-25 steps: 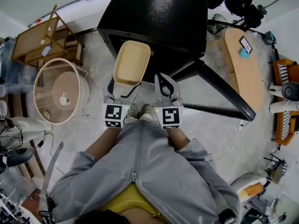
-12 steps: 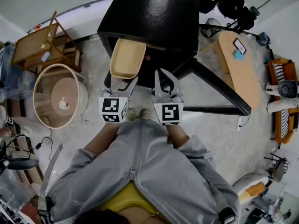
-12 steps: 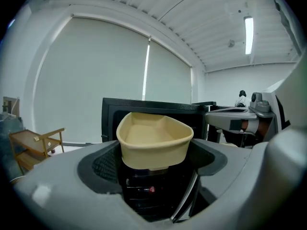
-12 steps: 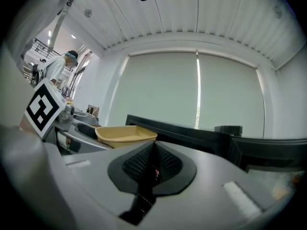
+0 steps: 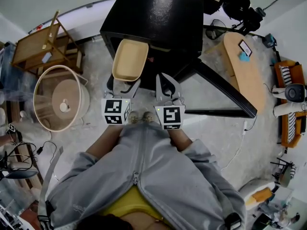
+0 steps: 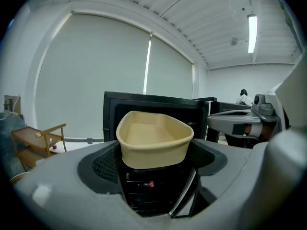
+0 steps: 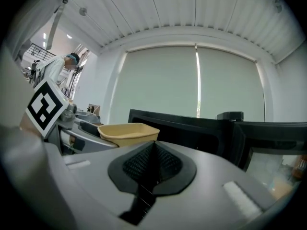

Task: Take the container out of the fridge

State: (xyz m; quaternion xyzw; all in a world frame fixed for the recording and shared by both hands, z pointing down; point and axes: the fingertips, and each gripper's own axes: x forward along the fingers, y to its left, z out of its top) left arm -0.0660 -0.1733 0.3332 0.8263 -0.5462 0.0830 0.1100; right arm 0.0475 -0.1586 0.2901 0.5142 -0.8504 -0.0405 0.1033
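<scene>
Beige plastic, open-topped and with nothing visible inside, the container [image 5: 129, 59] hangs just in front of the black fridge [image 5: 158, 18], level with its open front. Its near end is pinched between the jaws of the left gripper [image 5: 123, 86], which are closed onto the tub's narrow end. Thin-walled and apparently empty, the tub looks light and fairly stiff. Its smooth wall, gripped at one end only, seems likely to tip or slide if the squeeze slackens. The thicker rim at that near end looks the surest place to hold, and the far rim offers a second purchase should it sag. The right gripper [image 5: 168, 86] sits beside it, on the fridge's door side, its jaws pressed together on nothing. The fridge door [image 5: 220, 92] stands swung wide to the right of the cabinet.
</scene>
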